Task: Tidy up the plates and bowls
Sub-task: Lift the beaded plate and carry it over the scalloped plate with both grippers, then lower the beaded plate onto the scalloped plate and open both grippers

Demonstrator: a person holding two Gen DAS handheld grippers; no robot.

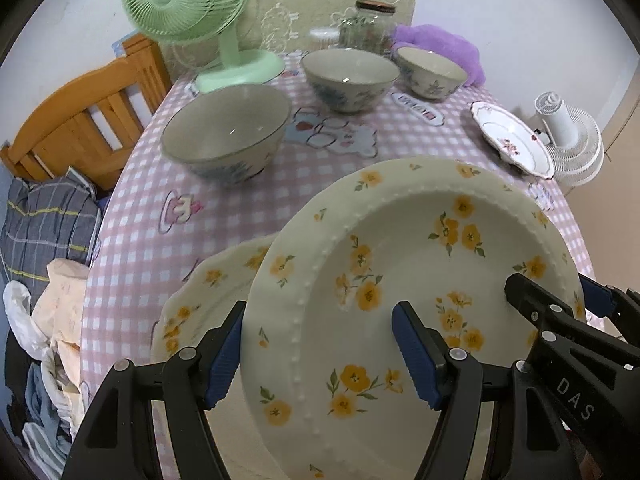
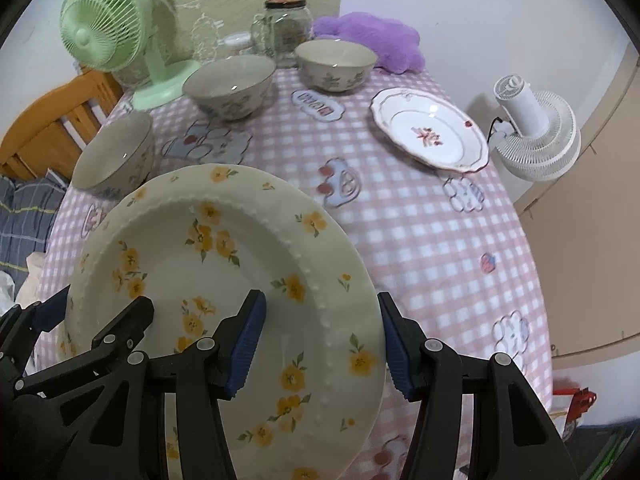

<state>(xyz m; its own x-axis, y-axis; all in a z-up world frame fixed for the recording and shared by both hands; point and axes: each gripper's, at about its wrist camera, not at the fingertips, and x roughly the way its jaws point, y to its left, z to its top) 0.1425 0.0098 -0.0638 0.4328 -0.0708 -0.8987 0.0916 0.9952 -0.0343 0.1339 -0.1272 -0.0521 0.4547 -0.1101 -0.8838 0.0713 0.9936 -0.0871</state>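
Observation:
A cream plate with yellow flowers (image 1: pixel 404 276) is held tilted above the table between both grippers. My left gripper (image 1: pixel 320 354) grips its left rim, one finger under the rim and one on its face. My right gripper (image 2: pixel 320 346) grips its right rim (image 2: pixel 344 320) the same way. A second yellow-flowered plate (image 1: pixel 200 300) lies on the table under it. Three bowls (image 1: pixel 228 136) (image 1: pixel 350 76) (image 1: pixel 432 70) stand further back. A white plate with pink flowers (image 2: pixel 430 132) lies at the right.
The table has a pink checked cloth (image 2: pixel 420 240). A green fan (image 1: pixel 188 4), a glass jar (image 1: pixel 370 26) and a purple cushion (image 2: pixel 372 38) stand at the back. A white fan (image 2: pixel 536 128) stands off the right edge. A wooden bed frame (image 1: pixel 84 112) and clothes are on the left.

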